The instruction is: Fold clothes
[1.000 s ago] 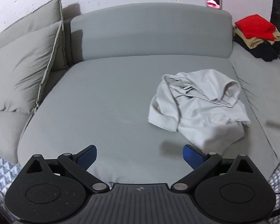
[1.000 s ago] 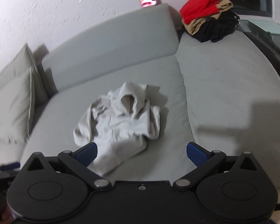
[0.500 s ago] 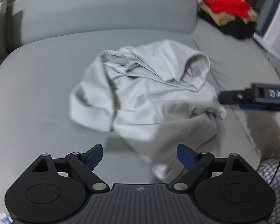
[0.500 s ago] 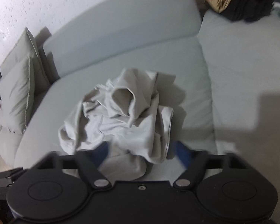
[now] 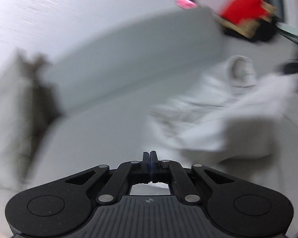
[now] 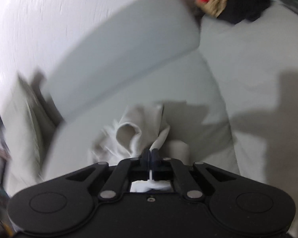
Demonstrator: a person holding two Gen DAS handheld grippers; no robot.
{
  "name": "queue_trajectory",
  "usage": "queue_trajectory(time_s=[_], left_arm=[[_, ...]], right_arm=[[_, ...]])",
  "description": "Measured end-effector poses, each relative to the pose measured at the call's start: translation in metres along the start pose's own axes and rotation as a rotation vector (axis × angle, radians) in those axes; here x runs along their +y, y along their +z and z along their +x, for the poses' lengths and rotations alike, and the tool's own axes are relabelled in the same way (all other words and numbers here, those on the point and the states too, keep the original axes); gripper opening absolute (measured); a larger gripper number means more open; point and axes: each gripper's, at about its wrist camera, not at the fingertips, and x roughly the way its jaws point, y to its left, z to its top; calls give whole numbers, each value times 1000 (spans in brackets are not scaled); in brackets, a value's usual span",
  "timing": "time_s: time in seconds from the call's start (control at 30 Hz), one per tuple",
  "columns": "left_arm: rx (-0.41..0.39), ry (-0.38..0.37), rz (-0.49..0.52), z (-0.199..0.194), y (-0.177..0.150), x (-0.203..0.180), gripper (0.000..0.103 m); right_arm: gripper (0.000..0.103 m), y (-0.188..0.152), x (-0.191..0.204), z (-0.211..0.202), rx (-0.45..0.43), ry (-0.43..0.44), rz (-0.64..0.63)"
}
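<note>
Right claw (image 6: 150, 152) clamped on pale grey hoodie (image 6: 137, 130), left claw (image 5: 150, 154) closed tight, fabric grip unclear, grey sofa (image 5: 101, 130)

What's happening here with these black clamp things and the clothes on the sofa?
A person is holding a clamp-like tool in each hand to fold laundry on a grey sofa. Both tools have just snapped shut. The right tool pinches a bit of a pale grey hoodie, with white cloth showing between its fingers. The left tool is shut at the hoodie's lower edge; whether it caught fabric is too blurred to tell. A pile of red, tan and black clothes waits at the far corner.
</note>
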Motion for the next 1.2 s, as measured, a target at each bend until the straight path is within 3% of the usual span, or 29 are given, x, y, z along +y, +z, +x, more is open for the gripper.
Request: queue_trajectory(time_s=[0.1,0.17,0.2,0.23,0.3,0.4,0.53,0.67,0.73,0.8,0.9,1.0,1.1,1.2], left_arm=[[3,87,-71,-20,-8,59,0],[42,61,-124,-23,-19,82,2],[62,37,-157,-24,-25,90,3],[82,-1,-193,-25,-32,91,9],[111,-60,-201,-25,-43,79,49],[100,-139,-169,-23,-45,45,56],[57,-266,-178,-13,-29,3,70],[57,-299,-186,-3,-13,-33,74],[56,-316,-205,-2,-9,-37,76],[52,-325,-223,-3,-6,-39,78],[41,-319,-234,-11,-7,-40,79],[26,-311,-226,-20,-8,-34,79],[-6,-315,-237,-30,-9,-28,77],[-48,-343,-249,-41,-6,-28,75]], right_arm=[[2,5,-8,-44,-40,13,52],[3,-7,-19,-56,31,33,110],[9,-16,-26,-54,95,28,117],[22,-26,-31,-49,162,7,107],[44,-45,-35,-46,208,-67,72],[54,-60,-34,-51,161,-133,24],[60,-45,-14,-44,117,-41,-36],[62,-19,11,-15,58,-23,-152],[73,-9,19,11,46,-65,-188],[75,-2,23,40,60,-107,-212],[73,-3,22,87,106,-191,-228],[7,0,19,106,101,-233,-206],[6,14,13,67,19,-141,-77],[6,33,6,1,-75,-5,62]])
